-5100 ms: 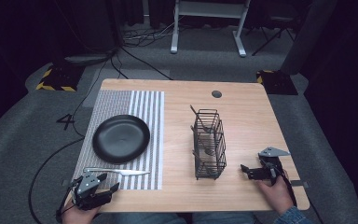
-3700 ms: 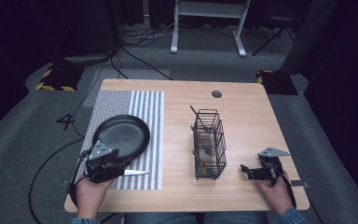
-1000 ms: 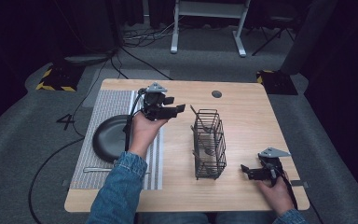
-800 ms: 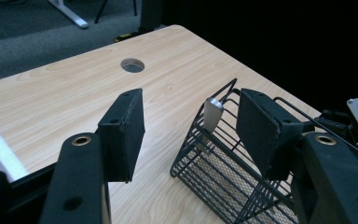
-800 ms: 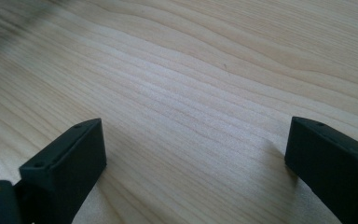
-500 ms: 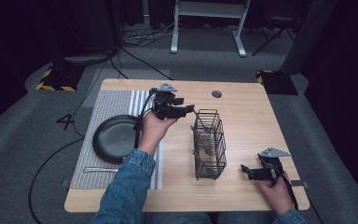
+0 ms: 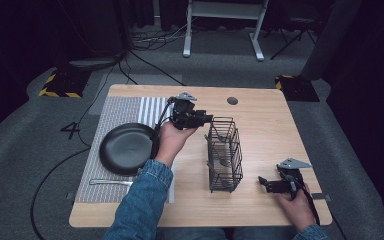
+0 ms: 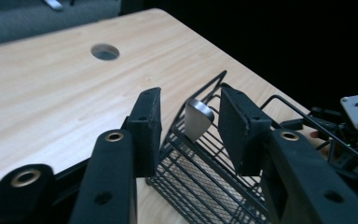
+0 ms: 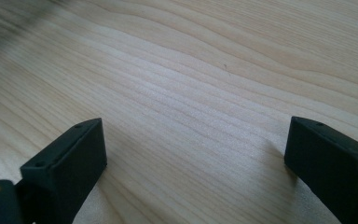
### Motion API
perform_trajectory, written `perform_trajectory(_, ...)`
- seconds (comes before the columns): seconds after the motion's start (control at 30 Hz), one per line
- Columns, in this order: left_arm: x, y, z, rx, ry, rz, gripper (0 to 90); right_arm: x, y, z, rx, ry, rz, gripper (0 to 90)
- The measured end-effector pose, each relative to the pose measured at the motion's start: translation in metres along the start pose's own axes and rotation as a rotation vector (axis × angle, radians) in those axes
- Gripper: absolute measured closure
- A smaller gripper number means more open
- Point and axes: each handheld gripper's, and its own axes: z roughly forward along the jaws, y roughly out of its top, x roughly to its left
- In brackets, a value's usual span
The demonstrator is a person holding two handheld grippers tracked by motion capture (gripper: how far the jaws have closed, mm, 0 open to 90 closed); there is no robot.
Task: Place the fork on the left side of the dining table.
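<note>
A pale wooden worktop [image 7: 265,135] with a round cable hole [image 7: 232,100] near its far edge. A grey striped placemat [image 7: 122,112] covers the worktop's left part. A black round plate [image 7: 126,148] sits on the placemat, and a metal fork [image 7: 111,182] lies on the mat just in front of the plate. On the grey carpet beyond, black cables [image 7: 145,40] trail past a white desk frame [image 7: 222,20]. A yellow-and-black striped block [image 7: 60,85] sits at far left.
</note>
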Motion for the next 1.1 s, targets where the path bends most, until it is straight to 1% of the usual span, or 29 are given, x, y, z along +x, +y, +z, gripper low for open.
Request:
perform_trajectory(0.1, 0.001, -0.001, 0.002, 0.008, -0.007, -0.013, 64.0, 0.000, 0.000, 0.000, 0.000, 0.000, 0.000, 5.4)
perform_trajectory(0.17, 0.001, -0.001, 0.004, 0.013, -0.003, -0.005, 67.1, 0.000, 0.000, 0.000, 0.000, 0.000, 0.000, 5.4)
perform_trajectory(0.23, 0.000, -0.001, 0.004, 0.019, 0.001, -0.001, 72.8, 0.000, 0.000, 0.000, 0.000, 0.000, 0.000, 5.4)
perform_trajectory(0.33, -0.002, -0.001, 0.005, 0.028, 0.007, 0.023, 78.6, 0.000, 0.000, 0.000, 0.000, 0.000, 0.000, 5.4)
perform_trajectory(0.5, -0.004, -0.001, 0.004, 0.039, 0.021, 0.041, 79.5, 0.000, 0.000, 0.000, 0.000, 0.000, 0.000, 5.4)
perform_trajectory(0.73, -0.007, 0.001, 0.001, 0.041, 0.025, 0.036, 81.8, 0.000, 0.000, 0.000, 0.000, 0.000, 0.000, 5.6)
perform_trajectory(0.8, -0.009, 0.003, -0.001, 0.031, 0.023, 0.037, 83.8, 0.000, 0.000, 0.000, 0.000, 0.001, 0.000, 5.6)
perform_trajectory(0.83, -0.010, 0.003, -0.002, 0.017, 0.019, 0.031, 86.0, 0.000, 0.000, 0.000, -0.001, 0.000, 0.000, 5.7)
perform_trajectory(0.97, -0.017, 0.008, -0.007, 0.013, 0.044, 0.049, 86.3, 0.000, 0.000, 0.000, 0.000, -0.001, 0.000, 5.8)
perform_trajectory(1.1, -0.023, 0.014, -0.013, 0.006, 0.053, 0.049, 86.3, 0.000, 0.000, 0.000, 0.000, -0.001, 0.000, 5.9)
